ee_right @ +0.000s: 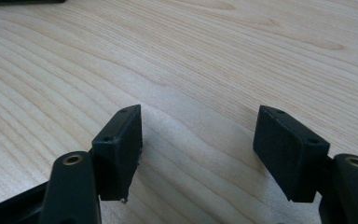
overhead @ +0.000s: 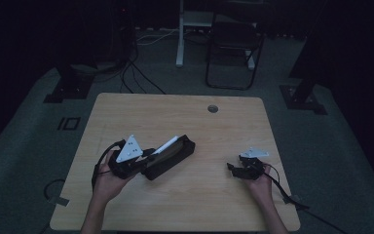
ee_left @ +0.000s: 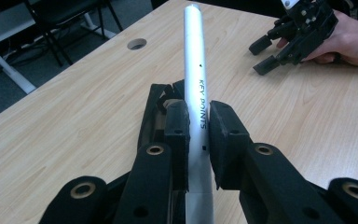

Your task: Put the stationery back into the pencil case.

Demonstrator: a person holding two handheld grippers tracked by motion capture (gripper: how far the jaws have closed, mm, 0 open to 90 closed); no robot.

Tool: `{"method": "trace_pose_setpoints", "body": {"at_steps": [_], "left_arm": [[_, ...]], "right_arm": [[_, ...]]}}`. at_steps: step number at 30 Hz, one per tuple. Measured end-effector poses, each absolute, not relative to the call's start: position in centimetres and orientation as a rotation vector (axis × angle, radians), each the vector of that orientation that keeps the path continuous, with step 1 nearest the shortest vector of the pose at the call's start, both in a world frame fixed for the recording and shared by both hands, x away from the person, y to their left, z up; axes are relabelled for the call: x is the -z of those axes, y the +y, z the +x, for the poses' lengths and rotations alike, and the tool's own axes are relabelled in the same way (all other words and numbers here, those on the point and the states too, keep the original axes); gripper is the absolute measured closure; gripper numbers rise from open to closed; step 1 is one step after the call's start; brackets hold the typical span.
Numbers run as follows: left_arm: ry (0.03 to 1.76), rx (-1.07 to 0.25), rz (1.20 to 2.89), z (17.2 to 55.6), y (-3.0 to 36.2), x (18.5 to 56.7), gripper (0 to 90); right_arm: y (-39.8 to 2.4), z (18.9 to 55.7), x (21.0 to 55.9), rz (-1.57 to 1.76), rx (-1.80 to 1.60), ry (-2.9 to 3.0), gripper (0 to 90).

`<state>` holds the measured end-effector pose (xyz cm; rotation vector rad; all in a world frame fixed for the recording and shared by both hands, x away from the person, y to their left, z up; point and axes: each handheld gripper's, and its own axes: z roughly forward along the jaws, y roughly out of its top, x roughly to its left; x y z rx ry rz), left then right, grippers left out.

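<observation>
My left gripper (ee_left: 198, 135) pinches a long white plastic pen w/ black "KEY POINTS" letters (ee_left: 196, 60), right over an open black pencil case (overhead: 168, 157) near the middle of the light wood table (overhead: 185, 204). My right gripper (ee_right: 198, 154) is spread wide, nothing btw its jaws, low over bare wood, well apart.

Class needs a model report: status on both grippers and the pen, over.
Left gripper shut on silver pen, over black case. Right gripper open, empty, low over table. Nothing in the way.
</observation>
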<state>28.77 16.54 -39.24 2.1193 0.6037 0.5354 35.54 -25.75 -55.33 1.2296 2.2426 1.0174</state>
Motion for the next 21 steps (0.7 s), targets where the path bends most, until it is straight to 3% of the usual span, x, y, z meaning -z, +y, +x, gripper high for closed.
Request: {"method": "trace_pose_setpoints", "body": {"at_steps": [21], "left_arm": [[0.62,-0.538,2.107,30.5,16.4,39.4,78.8]], "right_arm": [[-25.7,35.5,55.3,1.23,-1.017,2.243,32.7]]}}
